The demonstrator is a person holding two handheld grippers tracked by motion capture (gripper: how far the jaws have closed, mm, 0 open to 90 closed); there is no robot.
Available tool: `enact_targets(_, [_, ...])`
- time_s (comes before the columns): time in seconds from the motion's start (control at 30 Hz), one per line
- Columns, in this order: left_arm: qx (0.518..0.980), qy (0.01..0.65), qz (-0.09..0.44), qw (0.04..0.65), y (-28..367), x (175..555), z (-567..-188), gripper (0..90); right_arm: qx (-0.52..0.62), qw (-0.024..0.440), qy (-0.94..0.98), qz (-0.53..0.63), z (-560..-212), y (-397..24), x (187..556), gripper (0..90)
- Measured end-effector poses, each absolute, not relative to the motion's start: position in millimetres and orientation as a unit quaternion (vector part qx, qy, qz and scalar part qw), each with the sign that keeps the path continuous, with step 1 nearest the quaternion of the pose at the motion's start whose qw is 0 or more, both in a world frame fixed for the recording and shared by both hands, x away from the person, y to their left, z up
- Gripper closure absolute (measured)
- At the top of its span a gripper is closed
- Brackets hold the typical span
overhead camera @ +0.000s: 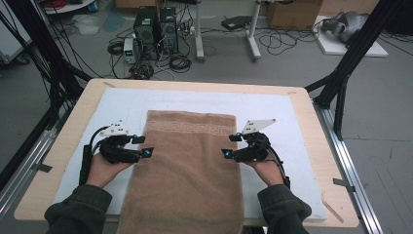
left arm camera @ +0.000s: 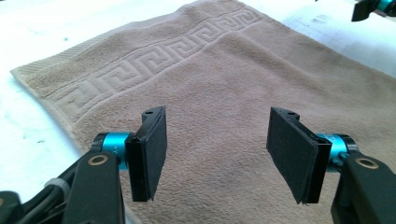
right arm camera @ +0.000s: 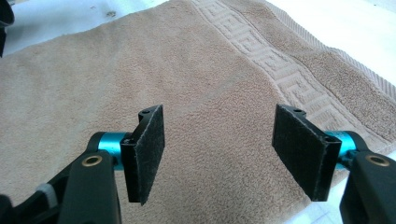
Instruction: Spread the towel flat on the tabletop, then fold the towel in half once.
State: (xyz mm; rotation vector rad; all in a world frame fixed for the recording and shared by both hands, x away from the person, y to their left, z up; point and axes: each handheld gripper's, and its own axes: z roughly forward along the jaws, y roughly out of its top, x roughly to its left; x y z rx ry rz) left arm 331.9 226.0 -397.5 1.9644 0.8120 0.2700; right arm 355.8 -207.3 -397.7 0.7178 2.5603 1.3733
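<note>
Towel (overhead camera: 187, 168) lies flat on the white pad (overhead camera: 272, 105), near end hanging over the table's (overhead camera: 65, 146) 6 o'clock edge, patterned border at 12. No fold made yet, so I'd say all of the folding is still left.

Left tongs (overhead camera: 142, 146) at the towel's 9 o'clock edge, right tongs (overhead camera: 233, 146) at its 3 o'clock edge; both have jaws wide apart above the cloth, gripping nothing.

No containers on the table. Farther out on the floor: computer towers (overhead camera: 156, 31), cardboard boxes (overhead camera: 292, 13).

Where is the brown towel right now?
In the high view, the brown towel lies flat mid-table on the white mat, between both grippers, its near end hanging over the table's front edge.
</note>
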Motion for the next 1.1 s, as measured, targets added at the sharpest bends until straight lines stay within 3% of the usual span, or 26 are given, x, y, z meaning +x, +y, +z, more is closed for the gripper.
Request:
enact_targets(0.6, [0.791, 0.371, 0.145, 0.464, 233, 371, -392, 42.0, 0.261, 0.100, 0.861, 0.426, -396, -209, 394, 33.9])
enact_targets(1.1, [0.805, 0.402, 0.154, 0.408, 227, 405, -437, 50.4, 0.294, 0.120, 0.868, 0.383, -430, -207, 419, 37.6])
